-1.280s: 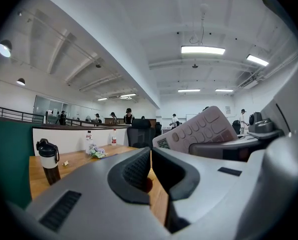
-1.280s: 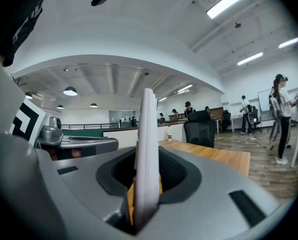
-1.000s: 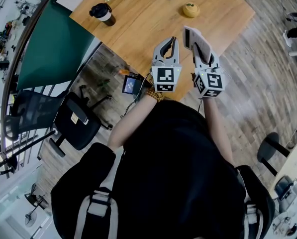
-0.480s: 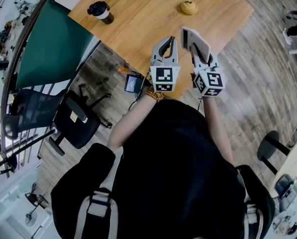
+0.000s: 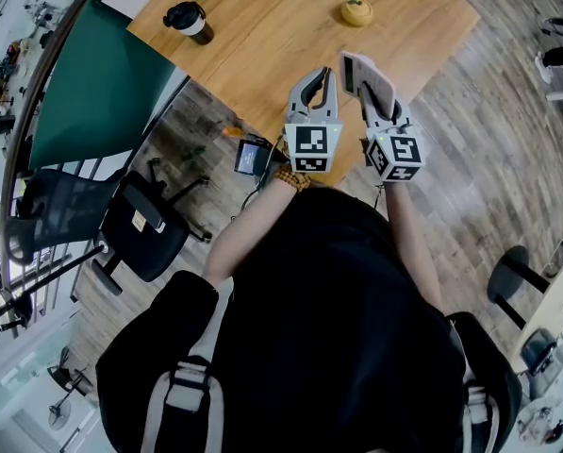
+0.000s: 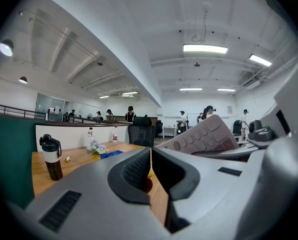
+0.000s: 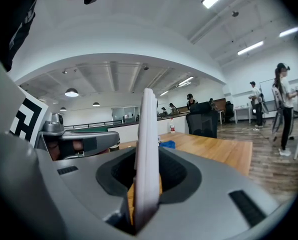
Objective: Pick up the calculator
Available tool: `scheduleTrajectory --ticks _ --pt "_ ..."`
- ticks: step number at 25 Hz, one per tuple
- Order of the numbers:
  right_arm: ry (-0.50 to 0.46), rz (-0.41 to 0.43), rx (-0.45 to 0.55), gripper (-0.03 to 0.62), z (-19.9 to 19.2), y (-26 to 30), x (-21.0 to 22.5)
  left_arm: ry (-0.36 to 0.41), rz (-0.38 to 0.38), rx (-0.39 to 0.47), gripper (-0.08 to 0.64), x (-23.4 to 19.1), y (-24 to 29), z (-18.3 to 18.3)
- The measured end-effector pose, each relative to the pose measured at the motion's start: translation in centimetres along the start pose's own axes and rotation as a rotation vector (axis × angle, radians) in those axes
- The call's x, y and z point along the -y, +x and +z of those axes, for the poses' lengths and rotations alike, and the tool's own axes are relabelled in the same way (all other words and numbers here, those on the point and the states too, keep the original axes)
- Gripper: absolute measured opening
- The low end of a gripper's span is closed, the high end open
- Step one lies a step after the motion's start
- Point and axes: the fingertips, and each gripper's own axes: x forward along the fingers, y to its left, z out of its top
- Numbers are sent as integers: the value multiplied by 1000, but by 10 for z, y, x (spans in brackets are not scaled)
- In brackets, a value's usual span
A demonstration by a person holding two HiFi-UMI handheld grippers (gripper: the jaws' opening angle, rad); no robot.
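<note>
Holding steady, the right tool (image 5: 383, 113) stays clamped on the calculator (image 5: 364, 75), clear above the surface (image 5: 281, 45); the left tool (image 5: 316, 81) is closed and empty. Pickup looks done.

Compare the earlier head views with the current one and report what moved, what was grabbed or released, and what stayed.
Nothing visibly changed. The right hand-held gripper stays shut on the calculator, which it holds on edge above the near corner of the table. The left hand-held gripper stays beside it, jaws together and empty. The cup stands where it was.
</note>
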Motion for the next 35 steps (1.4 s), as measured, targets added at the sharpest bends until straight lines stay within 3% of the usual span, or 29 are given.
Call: scheduleTrajectory --ticks 16,28,35 --pt "-27 -25 -14 106 -3 -2 3 -5 7 -19 28 0 -2 -7" --pt "-107 -43 -21 104 -6 -8 5 7 10 -37 28 7 -4 -15" --pt "-96 -26 -34 104 -12 -9 5 16 13 -51 28 10 -5 -19"
